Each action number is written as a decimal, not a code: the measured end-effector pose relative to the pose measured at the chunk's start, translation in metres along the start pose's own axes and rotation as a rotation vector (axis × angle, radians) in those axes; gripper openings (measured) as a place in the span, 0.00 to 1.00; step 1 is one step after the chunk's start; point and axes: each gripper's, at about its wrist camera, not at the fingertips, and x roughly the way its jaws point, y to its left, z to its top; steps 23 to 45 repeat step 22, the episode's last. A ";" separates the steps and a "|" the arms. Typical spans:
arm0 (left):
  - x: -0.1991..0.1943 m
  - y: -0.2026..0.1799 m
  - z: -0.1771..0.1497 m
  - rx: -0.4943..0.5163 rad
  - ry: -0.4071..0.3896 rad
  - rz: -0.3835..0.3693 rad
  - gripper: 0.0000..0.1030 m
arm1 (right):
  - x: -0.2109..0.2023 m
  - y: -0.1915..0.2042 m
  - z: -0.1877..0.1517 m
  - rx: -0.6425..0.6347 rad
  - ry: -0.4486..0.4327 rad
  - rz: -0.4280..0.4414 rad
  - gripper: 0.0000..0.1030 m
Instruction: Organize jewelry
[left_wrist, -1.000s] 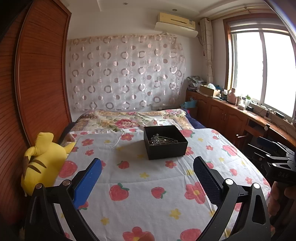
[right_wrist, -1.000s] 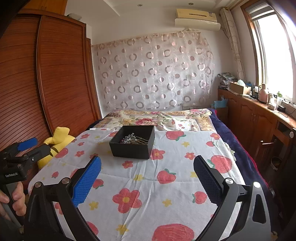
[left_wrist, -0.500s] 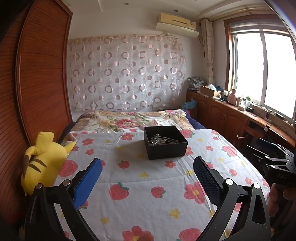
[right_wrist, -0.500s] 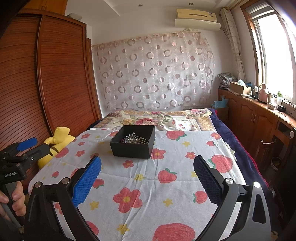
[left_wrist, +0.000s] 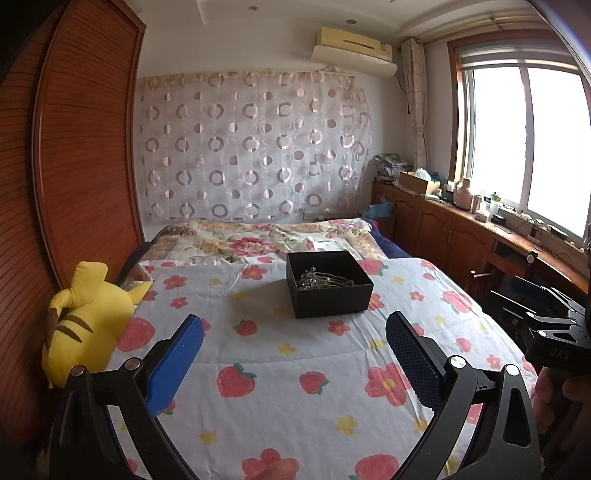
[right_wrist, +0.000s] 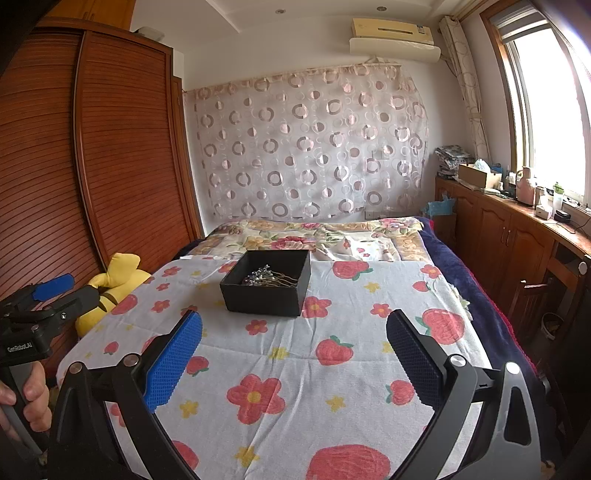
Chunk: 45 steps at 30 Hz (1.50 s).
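Bed: the strawberry-and-flower bedspread fills the lower half of both views, and everything that matters sits on it.
Plush: a yellow plush toy lies at the bed's left edge against the wooden wardrobe, well apart from the box.
Box: an open black box stands upright mid-bed with no lid in sight, its near wall facing the grippers.
Jewelry: a tangle of silvery beaded pieces on thin stems lies inside the box, long axis running roughly left to right; no loose pieces show on the bedspread.
Direction: the box is straight ahead and a touch right of centre for the left gripper, ahead and a touch left for the right gripper. So it lies between the two.
Nearer hand: too close to call, I'd say; both are well short of the box.
Left gripper: jaws spread wide, blue pads apart, nothing between them, touching nothing.
Right gripper: same story, wide apart and empty, hovering over the bedspread.
Stage: jewelry in the box fits either a heap waiting to be sorted or pieces already put away. These views don't settle which.
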 end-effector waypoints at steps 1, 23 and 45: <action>0.000 0.000 0.000 0.001 0.001 0.002 0.93 | 0.000 0.000 0.000 0.000 0.000 0.000 0.98; -0.001 -0.006 0.000 -0.001 -0.006 0.008 0.93 | 0.000 -0.001 -0.001 0.001 -0.001 0.000 0.98; -0.001 -0.006 0.000 -0.001 -0.006 0.008 0.93 | 0.000 -0.001 -0.001 0.001 -0.001 0.000 0.98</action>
